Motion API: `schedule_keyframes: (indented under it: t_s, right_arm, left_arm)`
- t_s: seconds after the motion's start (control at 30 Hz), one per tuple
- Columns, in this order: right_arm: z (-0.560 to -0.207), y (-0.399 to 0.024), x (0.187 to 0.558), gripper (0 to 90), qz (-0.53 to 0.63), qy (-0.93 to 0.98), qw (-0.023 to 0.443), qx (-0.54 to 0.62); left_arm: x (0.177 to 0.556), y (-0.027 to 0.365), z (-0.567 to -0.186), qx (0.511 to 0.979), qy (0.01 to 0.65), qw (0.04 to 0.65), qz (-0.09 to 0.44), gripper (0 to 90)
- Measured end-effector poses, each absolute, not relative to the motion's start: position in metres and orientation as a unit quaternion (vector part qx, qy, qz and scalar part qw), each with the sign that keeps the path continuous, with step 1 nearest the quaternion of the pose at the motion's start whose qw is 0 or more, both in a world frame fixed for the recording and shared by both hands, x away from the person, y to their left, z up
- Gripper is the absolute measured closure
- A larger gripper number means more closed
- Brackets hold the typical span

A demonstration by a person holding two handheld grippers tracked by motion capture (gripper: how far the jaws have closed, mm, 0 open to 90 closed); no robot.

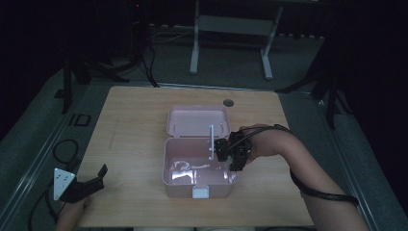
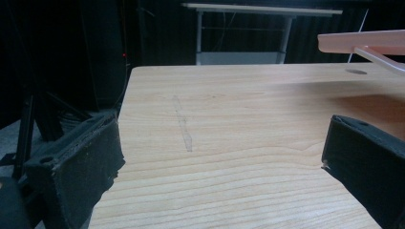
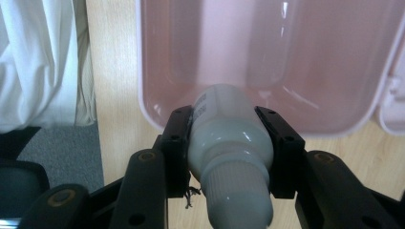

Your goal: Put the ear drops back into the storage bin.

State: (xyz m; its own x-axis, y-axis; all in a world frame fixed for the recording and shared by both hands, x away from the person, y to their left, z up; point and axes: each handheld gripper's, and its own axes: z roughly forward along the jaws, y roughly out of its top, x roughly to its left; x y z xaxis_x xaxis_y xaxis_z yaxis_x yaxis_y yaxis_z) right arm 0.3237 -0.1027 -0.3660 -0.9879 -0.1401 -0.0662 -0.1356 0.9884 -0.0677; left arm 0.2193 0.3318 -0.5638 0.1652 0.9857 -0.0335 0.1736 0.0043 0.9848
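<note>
- Right gripper view, nearest: my right gripper (image 3: 229, 143) is clamped on a white bottle (image 3: 228, 143). Both black pads press its sides, one on each flank of the body, just above the ribbed cap.
- The bottle's cap end points back toward the camera; its rounded base points away, out over the near rim of the pink box (image 3: 267, 57).
- The base of the bottle overlaps the box's rim in this view. Whether it touches the rim, I cannot tell.
- Beyond the bottle: the box's open tray, glossy pink inside, with nothing else seen in it from here. Wooden table (image 3: 117, 95) shows on either side of the box; a white cloth (image 3: 38, 62) hangs past the table's edge.
- High view: my right gripper (image 1: 232, 153) sits at the right-hand wall of the pink box (image 1: 197, 163), hand and forearm coming in from the lower right. The bottle itself is too dark to pick out there.
- The box stands near the table's middle, lid (image 1: 197, 120) tilted open at the far side, a white latch (image 1: 200, 192) on the near wall.
- Left side: my left gripper (image 1: 89, 185) rests at the table's near left corner, well apart from the box.
- Left gripper view: its jaws stand wide apart with bare wood (image 2: 229, 133) between them, nothing held. The box's pink lid edge (image 2: 363, 43) shows at the upper right, far off.
</note>
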Motion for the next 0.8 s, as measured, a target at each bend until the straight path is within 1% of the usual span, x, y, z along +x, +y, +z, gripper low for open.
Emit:
schedule_keyframes:
  t_s: [0.53, 0.8]
  right_arm:
    - [-0.414, -0.085, 0.333, 59.5, -0.046, 0.996, 0.019, -0.074]
    - [-0.431, -0.080, 0.334, 59.5, -0.052, 0.995, 0.013, -0.083]
  left_arm:
    - [0.219, 0.332, -0.564, 0.578, 0.502, 0.500, 0.406, 0.4]
    - [0.219, 0.332, -0.564, 0.578, 0.501, 0.499, 0.406, 0.4]
